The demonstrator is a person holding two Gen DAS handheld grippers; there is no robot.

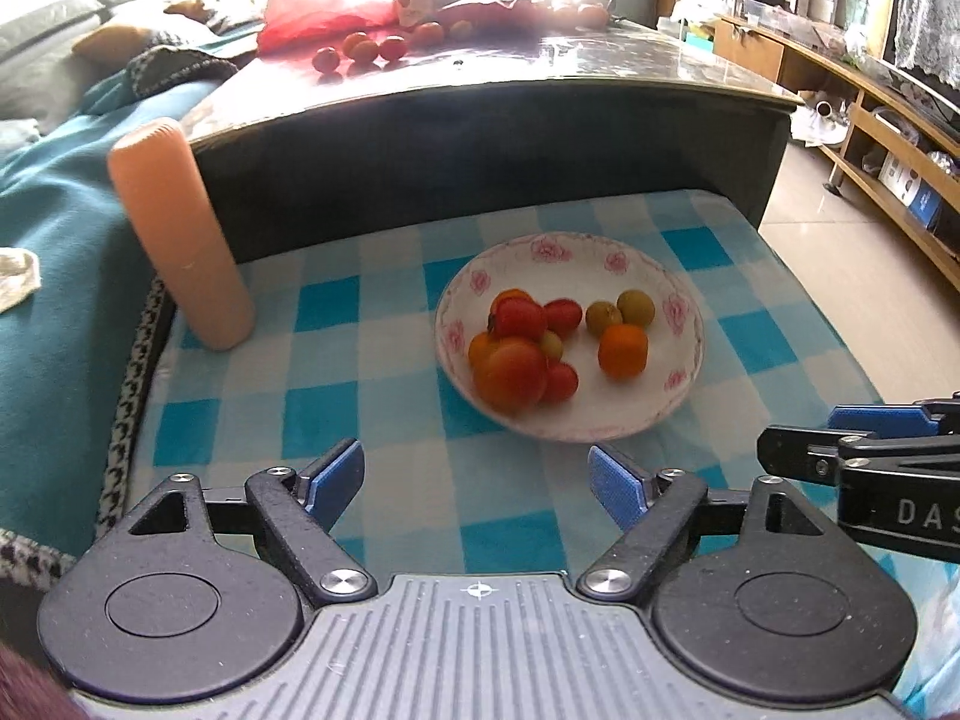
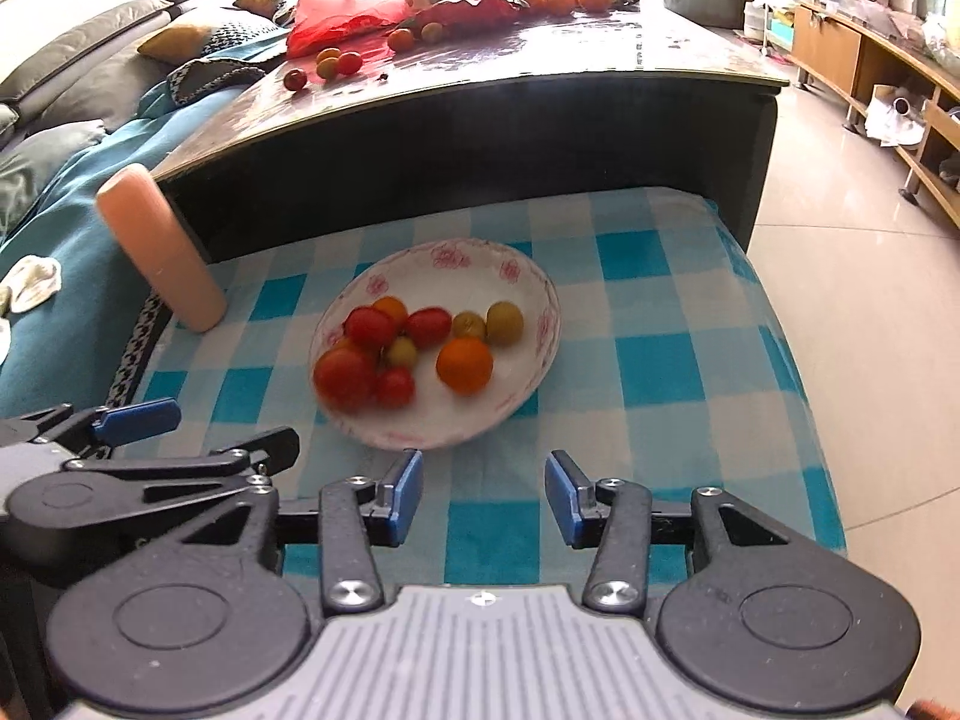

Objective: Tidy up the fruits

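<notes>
A white bowl with pink flowers [image 1: 624, 258] [image 2: 528, 276] stands on a blue-and-white checked cloth. It holds several small fruits: red tomatoes [image 1: 511, 373] [image 2: 345, 378], an orange [image 1: 624, 350] [image 2: 464, 364] and yellow-green fruits [image 1: 635, 307] [image 2: 504, 322]. My left gripper [image 1: 477, 483] is open and empty, just short of the bowl's near rim. My right gripper [image 2: 483, 495] is open and empty, near the bowl's near right edge. Each gripper shows in the other's view, the right [image 1: 798, 441] and the left [image 2: 216, 429].
A pink cylinder [image 1: 180, 234] [image 2: 159, 249] stands at the cloth's far left corner. Behind is a dark table [image 1: 480, 120] [image 2: 480, 120] with more loose fruit [image 1: 360, 51] [image 2: 330, 63], a red bag [image 2: 342, 6] and a box. A teal sofa lies left, tiled floor and shelves right.
</notes>
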